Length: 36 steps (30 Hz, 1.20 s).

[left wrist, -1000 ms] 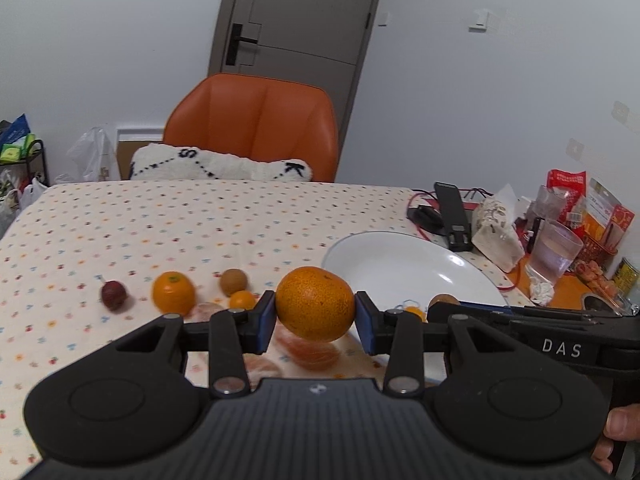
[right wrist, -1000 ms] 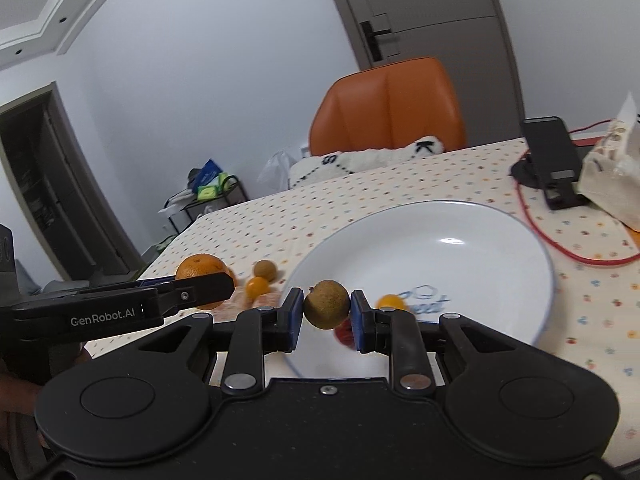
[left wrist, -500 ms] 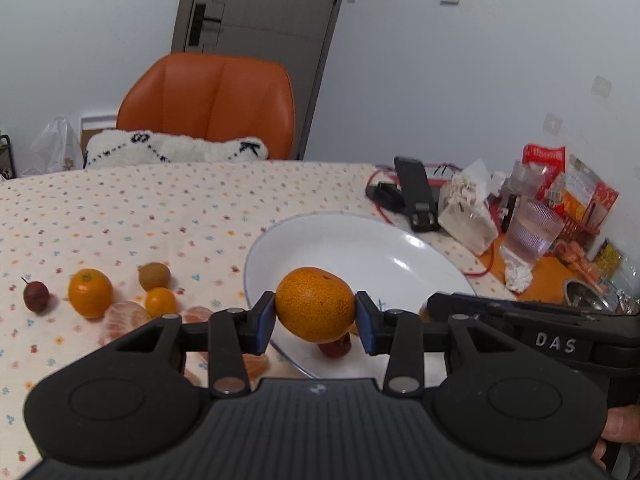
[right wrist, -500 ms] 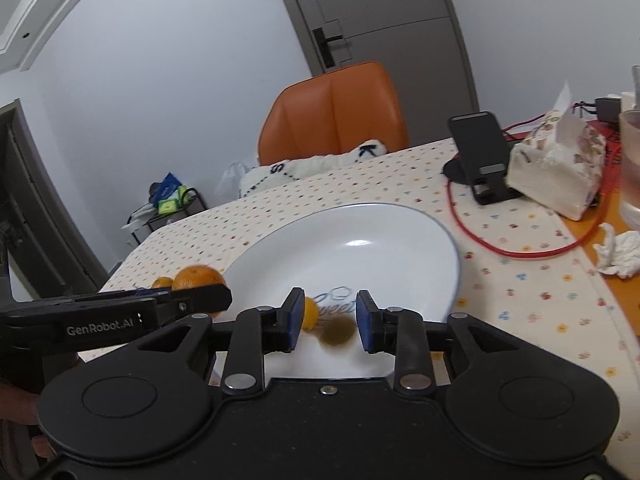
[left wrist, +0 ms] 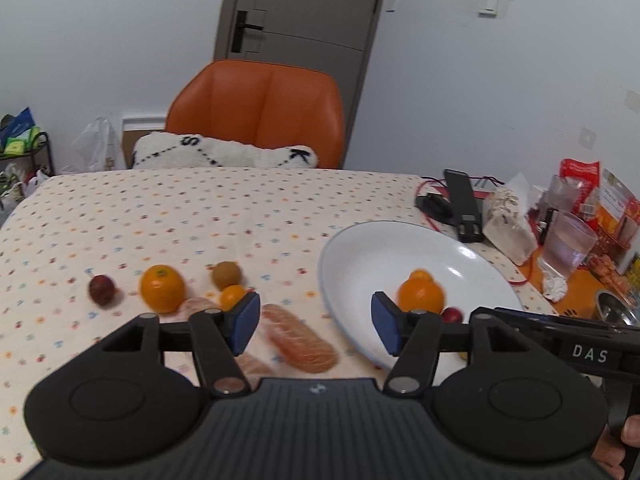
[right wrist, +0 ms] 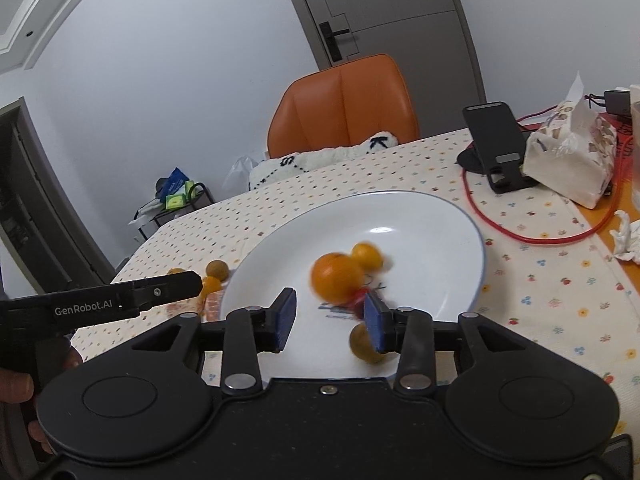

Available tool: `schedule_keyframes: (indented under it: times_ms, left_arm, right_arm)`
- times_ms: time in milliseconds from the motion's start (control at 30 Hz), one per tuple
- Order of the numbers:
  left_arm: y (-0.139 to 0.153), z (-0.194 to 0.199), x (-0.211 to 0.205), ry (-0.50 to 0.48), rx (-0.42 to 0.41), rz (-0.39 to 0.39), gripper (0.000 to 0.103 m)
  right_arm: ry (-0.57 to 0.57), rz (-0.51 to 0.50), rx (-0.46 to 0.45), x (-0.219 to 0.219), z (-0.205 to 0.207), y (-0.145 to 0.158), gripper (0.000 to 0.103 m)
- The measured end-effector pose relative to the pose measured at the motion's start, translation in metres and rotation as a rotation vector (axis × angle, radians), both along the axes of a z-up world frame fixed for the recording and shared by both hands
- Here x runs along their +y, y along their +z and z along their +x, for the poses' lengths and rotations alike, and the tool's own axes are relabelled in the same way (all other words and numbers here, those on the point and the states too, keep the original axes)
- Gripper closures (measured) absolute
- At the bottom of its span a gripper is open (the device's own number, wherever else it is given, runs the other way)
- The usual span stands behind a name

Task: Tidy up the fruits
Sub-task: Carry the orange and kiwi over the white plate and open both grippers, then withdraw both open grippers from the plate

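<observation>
Four fruits lie in the white plate (right wrist: 448,216): a big orange (right wrist: 335,276), a small orange (right wrist: 366,255), a red fruit (right wrist: 357,295), a brown fruit (right wrist: 365,346). Both grippers, left (left wrist: 316,322) and right (right wrist: 330,318), hover spread and empty.

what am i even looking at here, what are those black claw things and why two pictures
Each picture comes from a camera riding on a hand-held gripper, looking forward along its two blue-padded fingers. A person carries one per hand; no robot arm is involved. The left gripper and the right gripper are both open and hold nothing. Ahead is a white plate with a big orange and smaller fruits in it. More fruit lies on the dotted tablecloth, including another orange and peeled segments.
</observation>
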<state>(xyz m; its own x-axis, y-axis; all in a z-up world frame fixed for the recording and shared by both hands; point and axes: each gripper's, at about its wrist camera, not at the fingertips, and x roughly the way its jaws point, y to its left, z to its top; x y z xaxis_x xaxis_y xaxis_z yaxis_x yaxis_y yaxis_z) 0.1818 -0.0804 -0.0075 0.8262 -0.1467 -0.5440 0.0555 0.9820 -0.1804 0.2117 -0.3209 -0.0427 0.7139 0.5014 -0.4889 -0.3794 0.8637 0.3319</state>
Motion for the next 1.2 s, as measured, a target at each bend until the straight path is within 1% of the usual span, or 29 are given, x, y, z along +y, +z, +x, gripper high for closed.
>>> schedule_keyframes:
  times_ms: [300,600,967,1200]
  left_arm:
    - [-0.002,-0.01,0.021,0.048,0.008,0.001,0.04]
    - [-0.009,-0.024,0.043,0.08,0.019,0.004,0.038]
    - [-0.013,-0.039,0.08,0.141,0.03,-0.013,0.037]
    - [-0.016,-0.048,0.102,0.173,0.034,-0.028,0.037]
  right_arm:
    - [0.033,-0.01,-0.009,0.018,-0.006,0.002,0.059]
    - [0.081,-0.018,-0.013,0.041,-0.011,0.003,0.059]
    - [0.17,-0.029,-0.019,0.081,-0.016,0.005,0.059]
    - [0.18,-0.054,-0.011,0.102,-0.016,0.002,0.06]
